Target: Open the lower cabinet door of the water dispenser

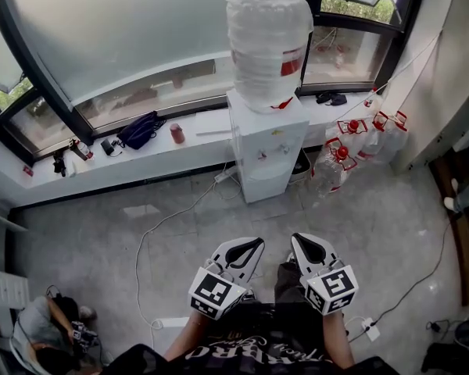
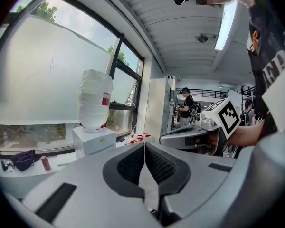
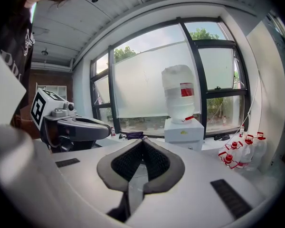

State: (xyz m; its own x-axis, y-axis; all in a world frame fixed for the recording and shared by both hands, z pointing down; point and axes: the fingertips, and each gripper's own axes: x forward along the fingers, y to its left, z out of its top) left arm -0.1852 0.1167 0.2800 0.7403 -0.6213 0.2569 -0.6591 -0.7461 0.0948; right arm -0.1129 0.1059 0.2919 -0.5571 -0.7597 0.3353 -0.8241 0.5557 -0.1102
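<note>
The water dispenser (image 1: pixel 266 158) is white; the bottle (image 1: pixel 266 30) atop it is translucent with a red label (image 1: pixel 291 63). Right of the dispenser, clear jugs (image 1: pixel 328 170) carry red caps (image 1: pixel 342 151). My left gripper (image 1: pixel 252 247) and right gripper (image 1: pixel 298 242) are white with black-and-white marker cubes (image 1: pixel 216 291).

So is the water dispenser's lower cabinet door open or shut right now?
Shut, as far as the head view shows: the water dispenser has a flush white front, with no panel swung out from it.

One water dispenser (image 1: pixel 264 151), two grippers (image 1: pixel 251 247) (image 1: pixel 300 242)
</note>
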